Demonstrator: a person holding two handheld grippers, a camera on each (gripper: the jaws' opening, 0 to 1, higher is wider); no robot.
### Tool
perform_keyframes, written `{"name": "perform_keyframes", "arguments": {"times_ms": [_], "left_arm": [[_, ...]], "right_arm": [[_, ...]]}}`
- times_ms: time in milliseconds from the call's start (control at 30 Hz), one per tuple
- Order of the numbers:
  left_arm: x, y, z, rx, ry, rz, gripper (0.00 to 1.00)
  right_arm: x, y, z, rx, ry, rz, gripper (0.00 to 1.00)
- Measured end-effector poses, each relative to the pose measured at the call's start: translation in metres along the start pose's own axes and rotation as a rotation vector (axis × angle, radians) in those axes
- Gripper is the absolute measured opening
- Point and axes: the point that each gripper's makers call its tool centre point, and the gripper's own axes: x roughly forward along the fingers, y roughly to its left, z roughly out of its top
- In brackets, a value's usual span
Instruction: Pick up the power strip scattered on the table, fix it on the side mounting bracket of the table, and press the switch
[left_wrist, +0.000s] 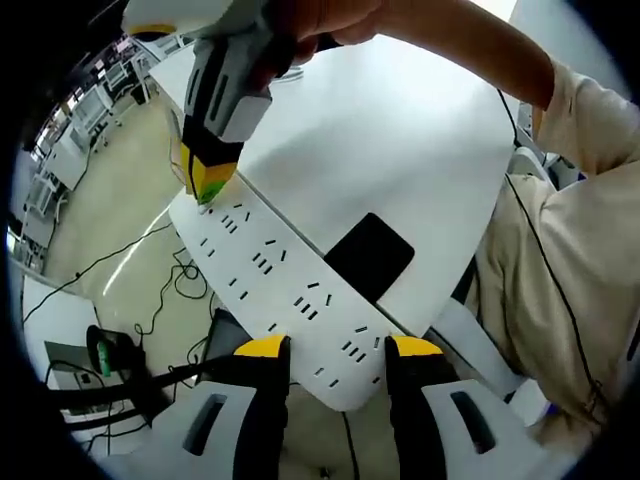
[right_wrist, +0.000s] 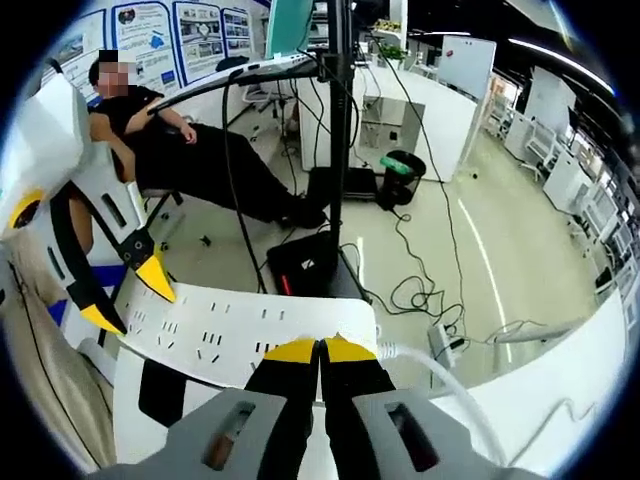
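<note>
The left gripper (left_wrist: 335, 350) stands with its yellow-tipped jaws apart, one on each side of the near end of the white power strip (left_wrist: 280, 290), though whether they press on it cannot be told. The strip runs along the edge of the white table (left_wrist: 400, 140), its rows of sockets facing the camera, with a black rectangular pad (left_wrist: 368, 256) just beside it on the tabletop. At the strip's far end the right gripper (left_wrist: 207, 188), held in a person's hand (left_wrist: 320, 20), touches its tip to the strip. In the right gripper view, that gripper (right_wrist: 321, 350) has its jaws together, the tips resting at the strip's (right_wrist: 230, 330) end where a white cable (right_wrist: 440, 385) leaves it. The left gripper (right_wrist: 125, 295) straddles the opposite end. Beyond, black cables (right_wrist: 420, 290) trail over the pale floor, and a seated person (right_wrist: 180, 150) in dark clothes rests by a black stand (right_wrist: 340, 130)
</note>
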Motion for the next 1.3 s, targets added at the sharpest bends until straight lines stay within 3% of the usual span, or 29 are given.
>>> {"name": "perform_keyframes", "arguments": {"times_ms": [300,933,1133,1300], "left_arm": [[0.001,0.0,0.0,0.001,0.031,-0.002,0.43],[0.0,0.001,0.001,0.007,0.018,-0.007,0.42],[0.0,0.001,0.0,0.01,0.018,-0.008,0.42],[0.0,0.001,0.0,0.005,0.014,-0.009,0.42]], "right_arm": [[0.002,0.004,-0.002,-0.044,0.044,-0.024,0.0],[0.005,0.003,-0.003,-0.112,0.131,-0.037,0.0],[0.012,0.003,0.003,-0.106,0.115,-0.033,0.0],[0.011,0.002,0.003,-0.136,0.141,-0.032,0.0]]}}
